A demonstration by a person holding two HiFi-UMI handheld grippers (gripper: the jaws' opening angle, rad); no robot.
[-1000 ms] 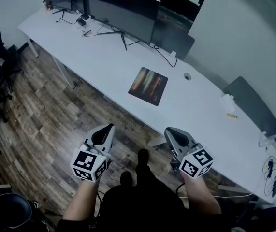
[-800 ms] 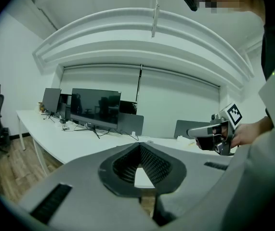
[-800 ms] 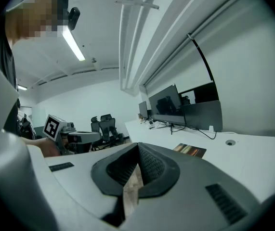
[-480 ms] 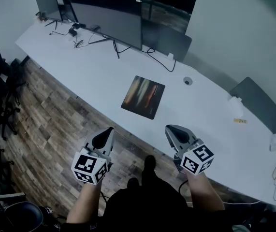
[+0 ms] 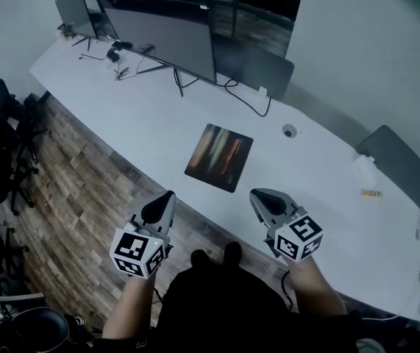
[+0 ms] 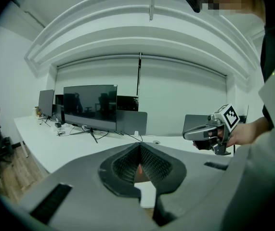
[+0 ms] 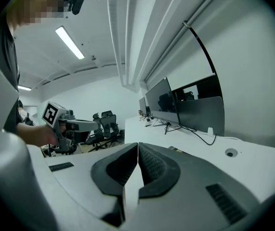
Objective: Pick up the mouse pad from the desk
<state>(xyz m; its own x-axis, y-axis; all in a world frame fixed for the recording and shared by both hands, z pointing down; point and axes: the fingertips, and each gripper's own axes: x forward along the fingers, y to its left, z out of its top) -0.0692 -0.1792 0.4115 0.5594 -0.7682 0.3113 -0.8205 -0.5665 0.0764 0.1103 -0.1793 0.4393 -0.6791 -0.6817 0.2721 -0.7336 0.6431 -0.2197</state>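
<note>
You're holding the left gripper (image 5: 164, 197) and right gripper (image 5: 260, 195) closed and empty, short of the white counter (image 5: 320, 168). The dark rectangular mouse pad with orange streaks (image 5: 219, 157) is lying flat ahead between them, long axis running away from you. The right one looks slightly nearer.

Your right gripper (image 7: 137, 146) has its fingers (image 7: 153, 166) pressed together above a white table (image 7: 200, 148); your left gripper (image 7: 91, 125) hangs at left.

no legible text — only coded squares (image 5: 130, 245) on left gripper (image 5: 168, 195) and right gripper (image 5: 256, 195)
</note>
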